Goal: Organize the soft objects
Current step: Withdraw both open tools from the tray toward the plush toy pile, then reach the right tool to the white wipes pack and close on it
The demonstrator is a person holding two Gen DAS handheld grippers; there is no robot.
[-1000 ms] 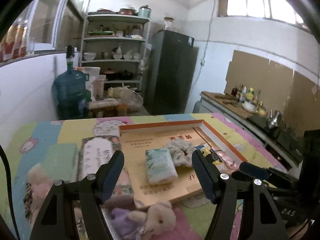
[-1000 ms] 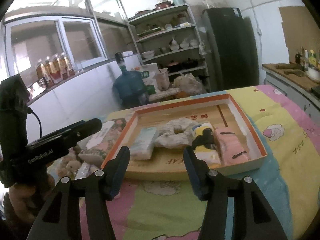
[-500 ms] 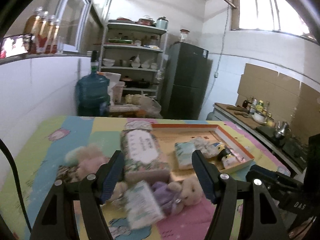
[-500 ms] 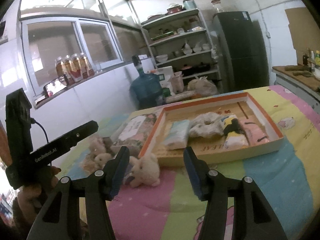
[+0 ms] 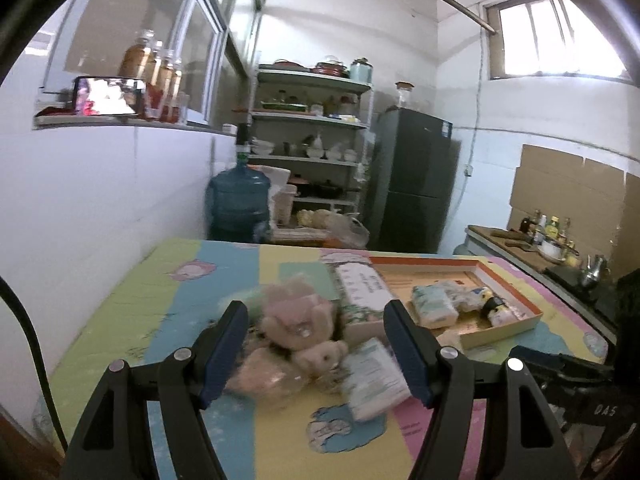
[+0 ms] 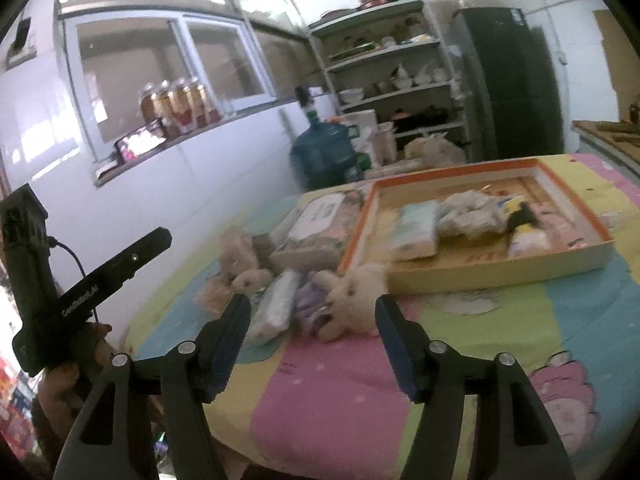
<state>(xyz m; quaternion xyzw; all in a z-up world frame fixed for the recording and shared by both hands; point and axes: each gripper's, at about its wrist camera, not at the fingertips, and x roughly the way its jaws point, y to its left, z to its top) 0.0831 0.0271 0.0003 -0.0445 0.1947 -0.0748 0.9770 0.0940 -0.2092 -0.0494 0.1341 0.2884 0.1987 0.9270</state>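
Left hand-held gripper [image 5: 316,354]: jaws stood wide apart with nothing between the pads, aimed at the loose pile, likely to take a toy next.
Right hand-held gripper [image 6: 314,340]: jaws had just been opening and were apart, empty, facing the white plush rabbit [image 6: 354,294], which lay just past the fingertips; judged ready to grasp.
Tissue pack [image 5: 374,380]: lay flat on the table's cartoon-print cover [image 5: 280,440], nearest the left hand-held gripper, at the pile's right edge, not yet sorted.
Plush pile: a small bear [image 5: 322,356], a pink plush toy [image 5: 294,312] and a purple plush [image 6: 308,300] lay heaped and touching beside the box, apparently waiting to be moved; blur hid finer detail.
Flowered tissue box [image 5: 362,292]: lay on the cover, its long side against the tray's left wall, behind the pile.
Orange-rimmed box tray [image 6: 500,270]: sat farther right on the table and served as the collecting place.
Tray contents: a pale green tissue pack [image 6: 414,226], a white fluffy scrunchie [image 6: 468,216], a yellow-and-black toy [image 6: 526,232] and a pink item lay side by side, seemingly already sorted.
Progress: judged about half done, since several soft things remained outside the tray.
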